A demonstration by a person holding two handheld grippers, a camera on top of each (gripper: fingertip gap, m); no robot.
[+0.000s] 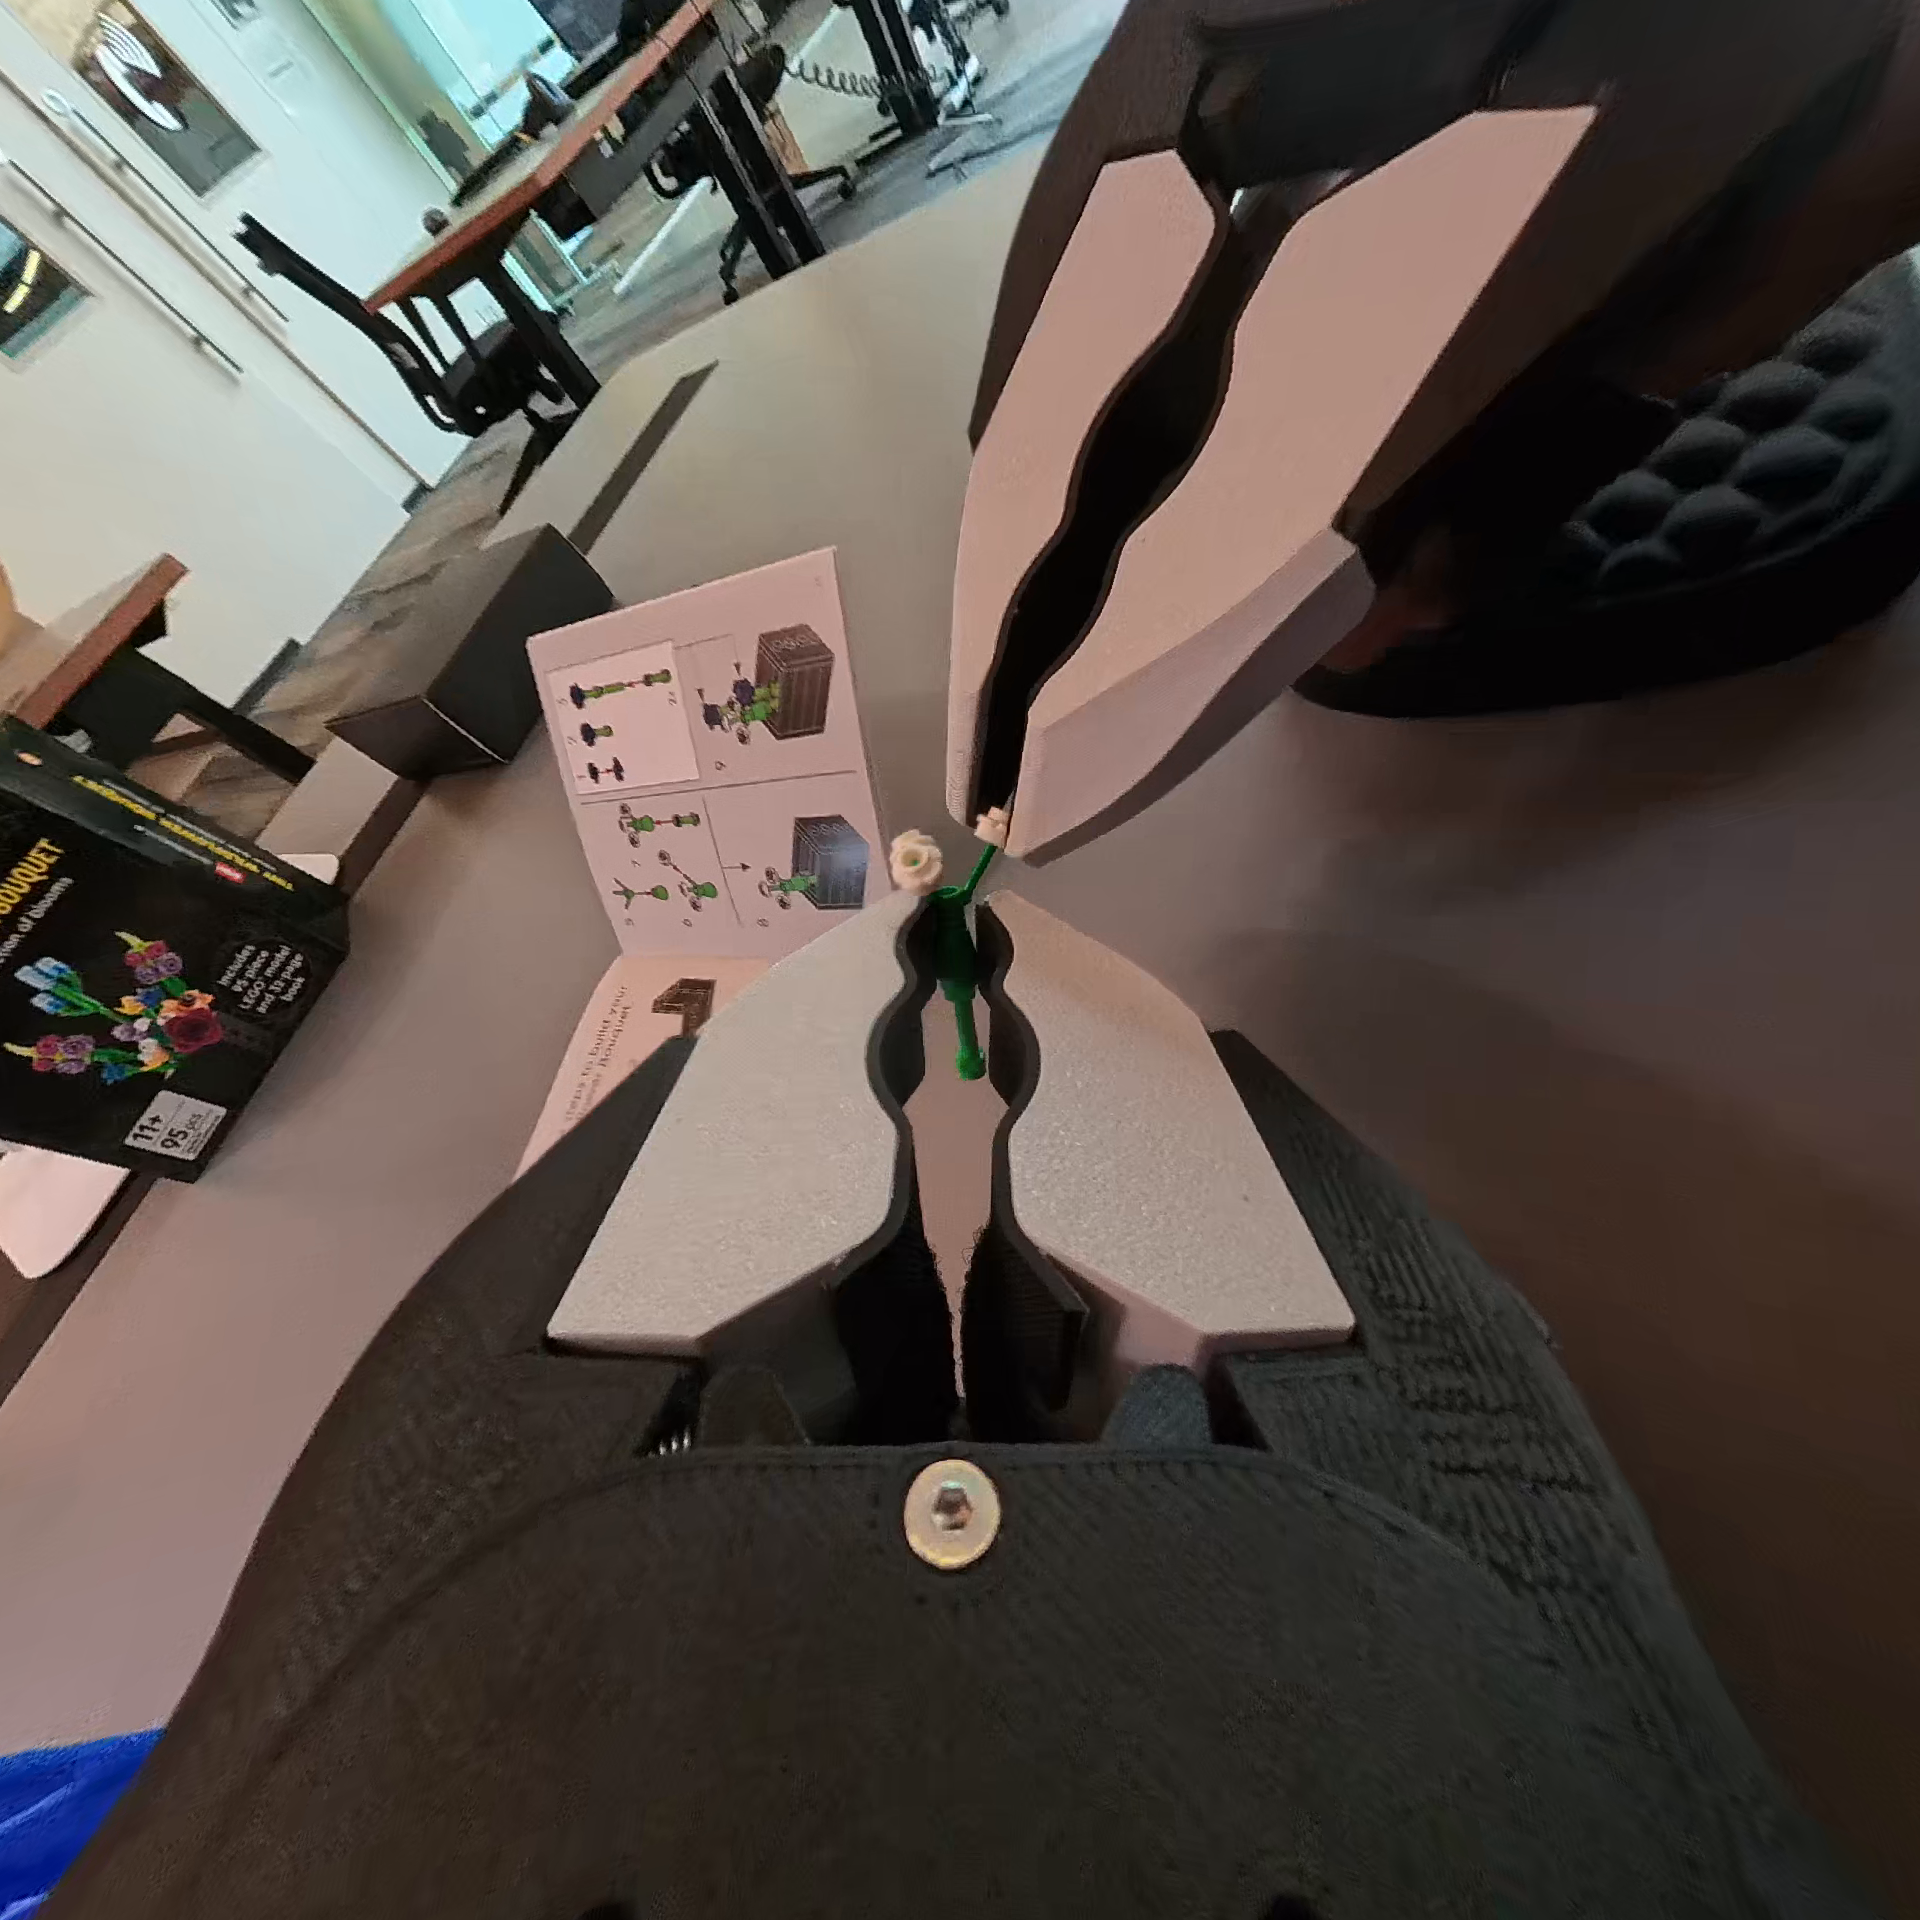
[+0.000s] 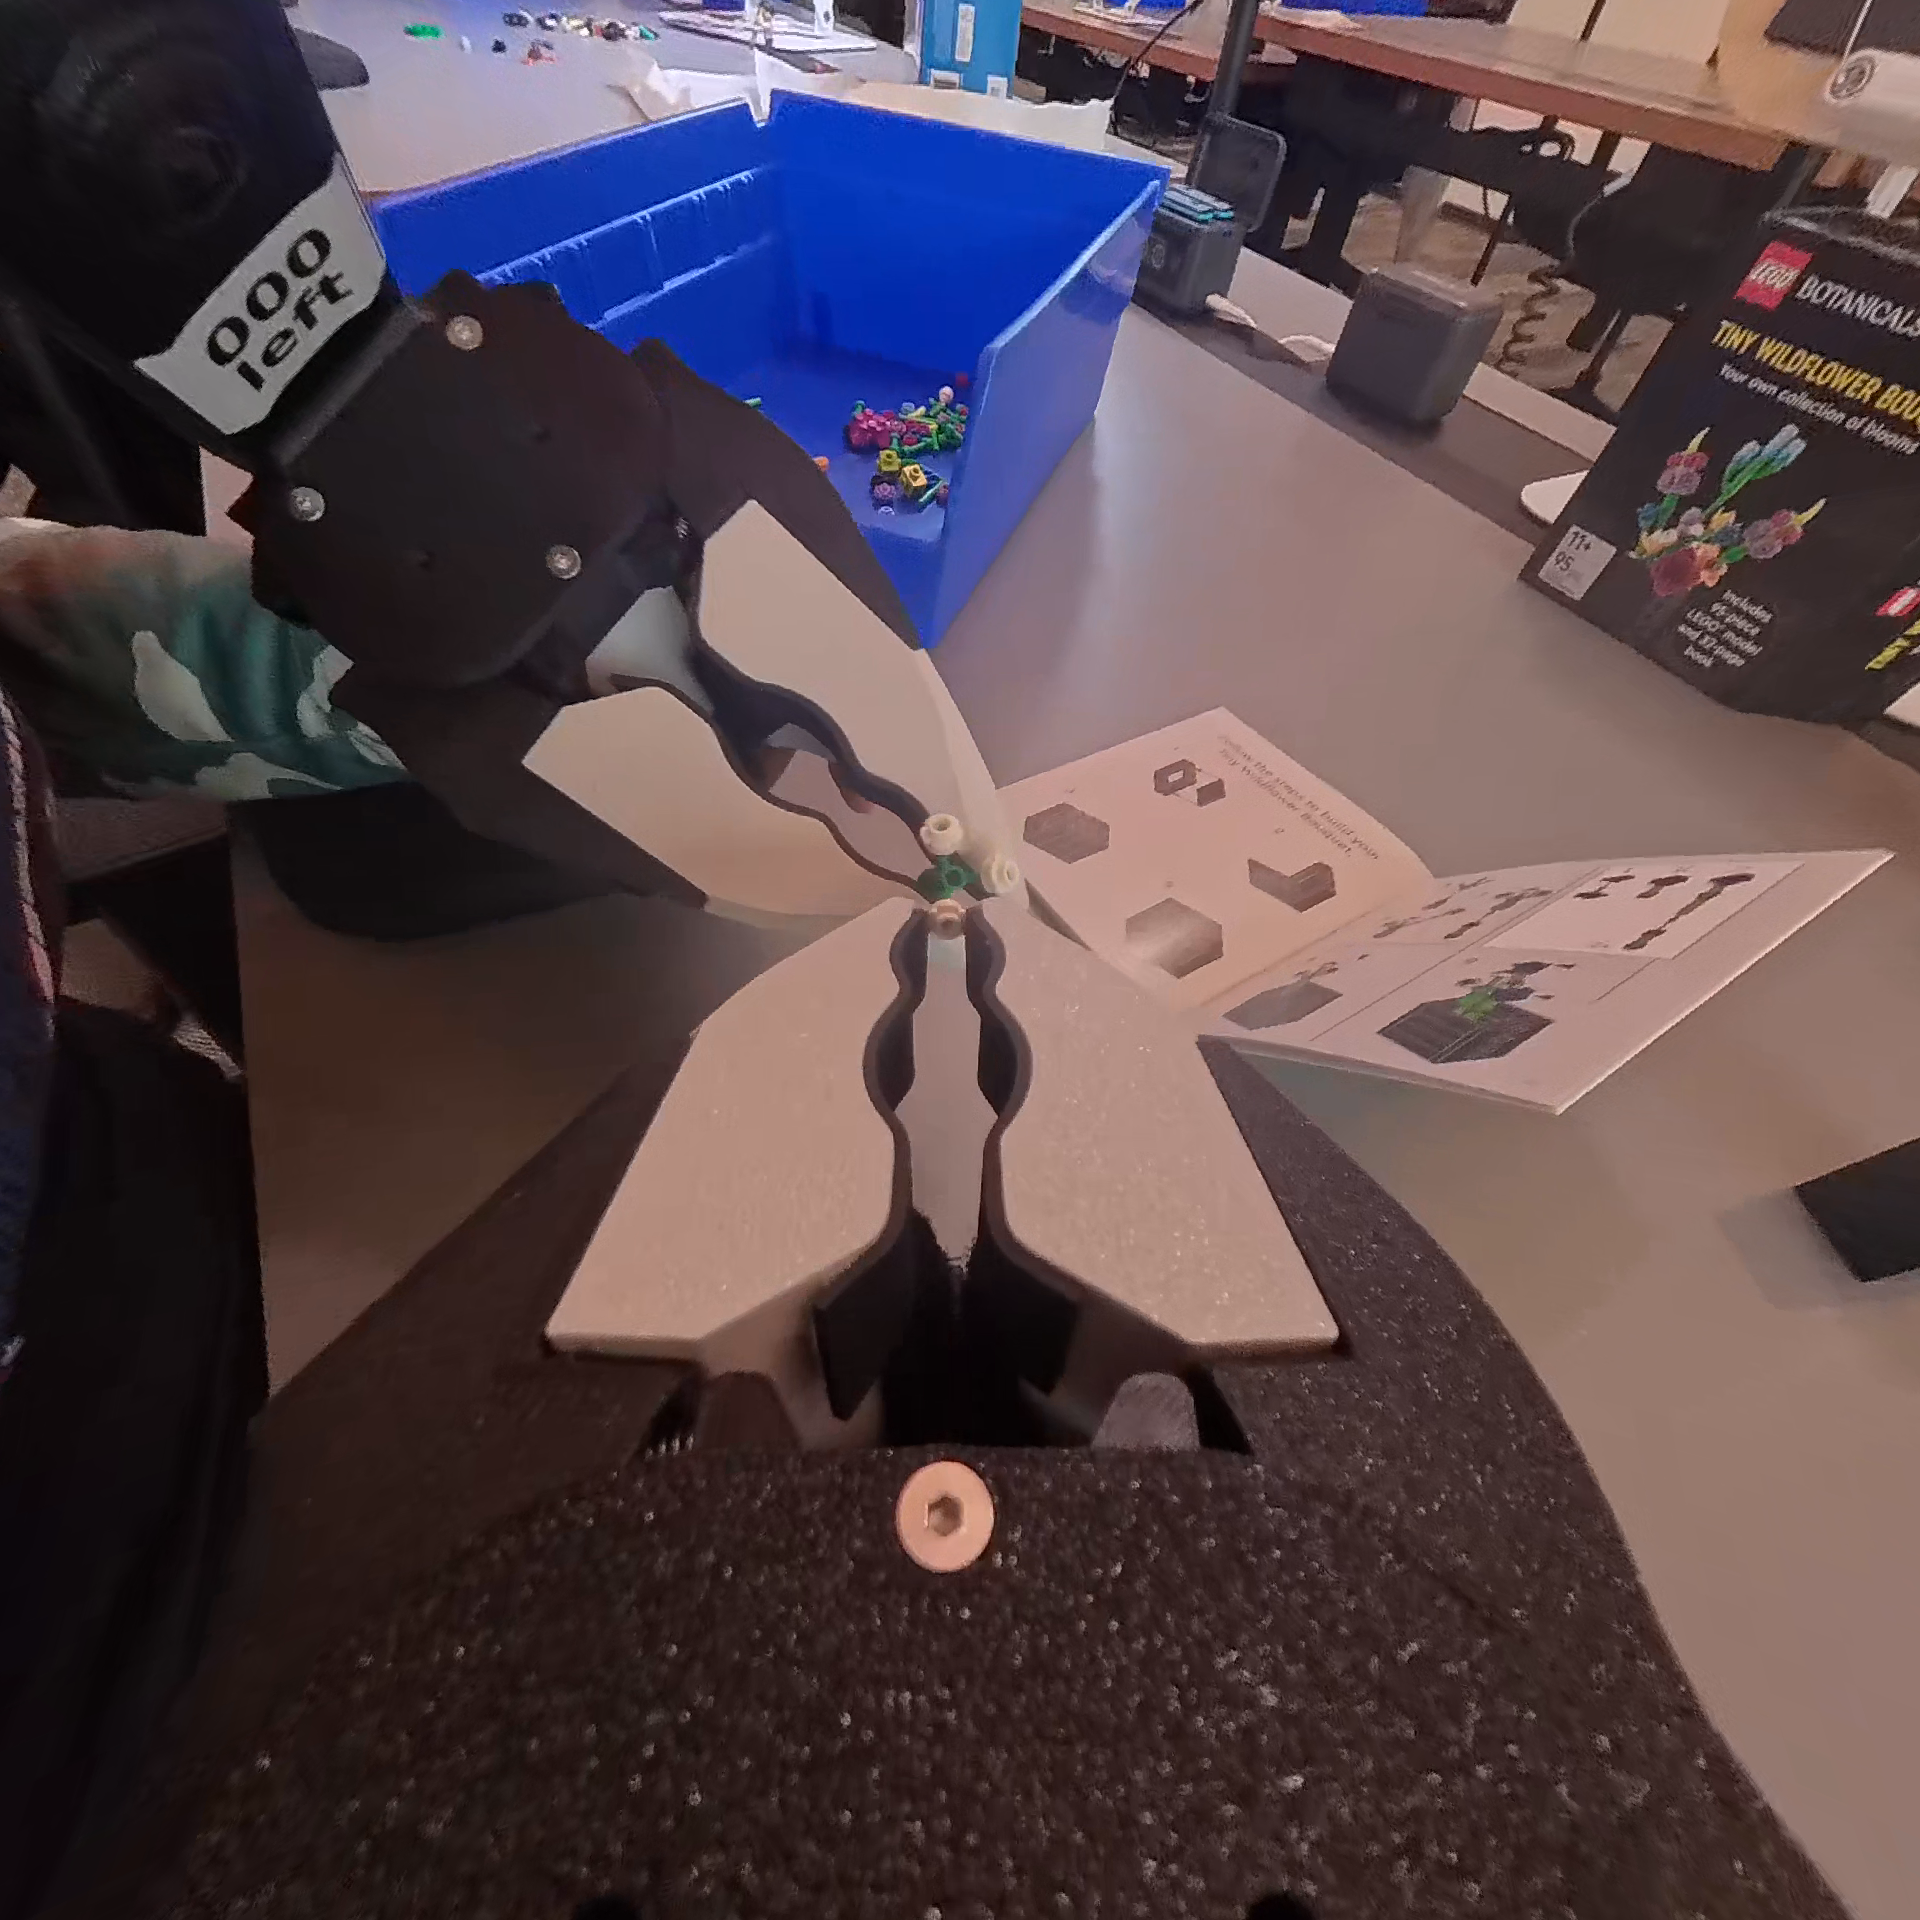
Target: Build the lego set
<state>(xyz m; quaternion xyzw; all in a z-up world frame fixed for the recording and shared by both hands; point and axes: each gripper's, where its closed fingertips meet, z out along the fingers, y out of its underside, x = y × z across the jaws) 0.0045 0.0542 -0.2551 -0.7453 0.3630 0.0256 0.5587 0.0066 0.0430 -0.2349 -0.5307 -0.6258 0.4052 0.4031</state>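
While the black printed-cardboard set box [image 1: 156, 987] with its flower picture stands at the far left of the left wrist view on the pale grey bench [image 1: 312, 1299], the open white paper instruction booklet [image 1: 727, 748] lies just to its right, one page raised. Right of the booklet, at the picture's middle, the left gripper [image 1: 951, 914] has its pale grey fingers [image 1: 769, 1122] pinching the slim green plastic lego stem [image 1: 956, 977] near its top (the lower end of the stem hangs free in the gap behind the tips). A cream round lego blossom [image 1: 914, 860] sits on a branch of the stem just left of the tips. Above and to the right, the right gripper [image 1: 997, 826] reaches down, its fingers [image 1: 1195, 582] closed on a second small cream lego blossom [image 1: 992, 826] at the tip of another thin green branch.

In the right wrist view, the left gripper comes in from the left, and behind it a blue plastic open-fronted bin [image 2: 1049, 384] holds a heap of loose coloured lego pieces [image 2: 909, 447]. At the middle the two grippers' tips meet around the stem and its blossoms, held above the bench. Farther right lies the booklet, and at the far right stands the box.
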